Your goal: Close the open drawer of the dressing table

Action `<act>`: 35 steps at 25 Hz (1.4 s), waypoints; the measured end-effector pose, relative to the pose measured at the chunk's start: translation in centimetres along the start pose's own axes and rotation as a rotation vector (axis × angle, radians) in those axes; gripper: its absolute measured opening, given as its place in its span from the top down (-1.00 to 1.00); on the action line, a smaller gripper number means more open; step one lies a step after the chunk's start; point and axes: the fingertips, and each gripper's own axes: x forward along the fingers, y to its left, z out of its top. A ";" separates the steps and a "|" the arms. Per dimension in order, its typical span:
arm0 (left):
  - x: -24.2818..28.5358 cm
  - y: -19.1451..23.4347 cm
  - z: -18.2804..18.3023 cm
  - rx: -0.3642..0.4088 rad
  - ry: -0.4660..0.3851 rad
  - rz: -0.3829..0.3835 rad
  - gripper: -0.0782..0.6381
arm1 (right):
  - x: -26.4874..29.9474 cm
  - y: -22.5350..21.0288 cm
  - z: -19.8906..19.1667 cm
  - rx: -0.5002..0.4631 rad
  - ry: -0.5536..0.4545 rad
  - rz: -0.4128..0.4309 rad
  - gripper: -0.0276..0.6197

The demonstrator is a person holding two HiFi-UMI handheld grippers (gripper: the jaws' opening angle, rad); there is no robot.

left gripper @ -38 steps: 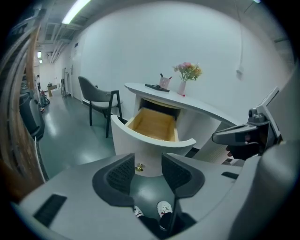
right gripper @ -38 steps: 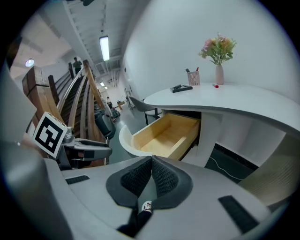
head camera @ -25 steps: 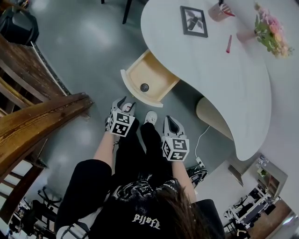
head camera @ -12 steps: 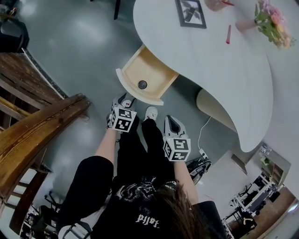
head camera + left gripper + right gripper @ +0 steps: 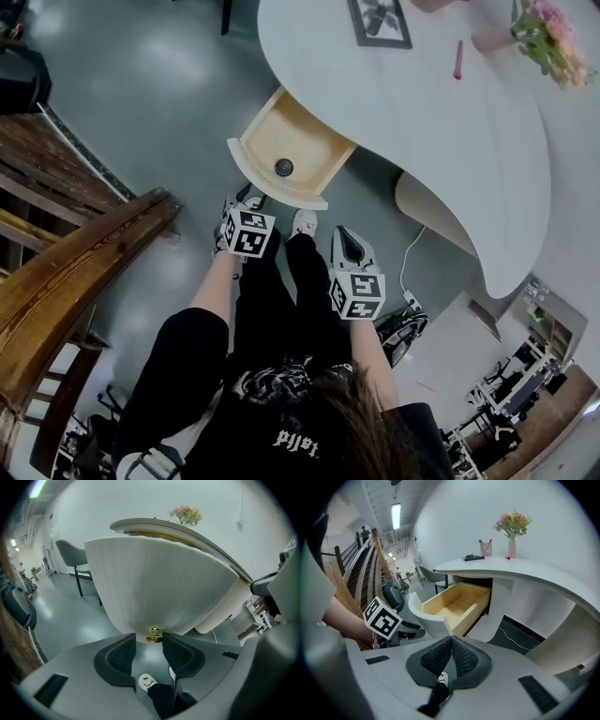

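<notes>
The white dressing table (image 5: 441,131) has its wooden drawer (image 5: 323,148) pulled out toward me, a small dark round thing (image 5: 283,168) on its floor. In the left gripper view the drawer's curved white front (image 5: 159,583) fills the view, and its gold knob (image 5: 153,635) sits in the gap just at the fingertips. My left gripper (image 5: 149,639) (image 5: 246,201) is open with its jaws closing; the pads do not press the knob. My right gripper (image 5: 451,642) (image 5: 344,242) hangs beside the drawer's near corner, shut on nothing. The open drawer (image 5: 457,603) also shows in the right gripper view.
On the tabletop lie a framed picture (image 5: 380,21), a red stick (image 5: 458,59) and a vase of flowers (image 5: 544,42). A wooden stair rail (image 5: 84,253) runs along the left. A white cable (image 5: 409,267) trails on the floor under the table. My shoes (image 5: 302,223) stand below the drawer.
My left gripper has sunk and come closer to the drawer front. The right gripper has stayed about where it was.
</notes>
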 end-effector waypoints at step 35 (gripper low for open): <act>1.9 -1.1 2.8 0.101 -0.029 -0.037 0.46 | 1.2 -0.7 -0.9 0.047 0.018 0.009 0.83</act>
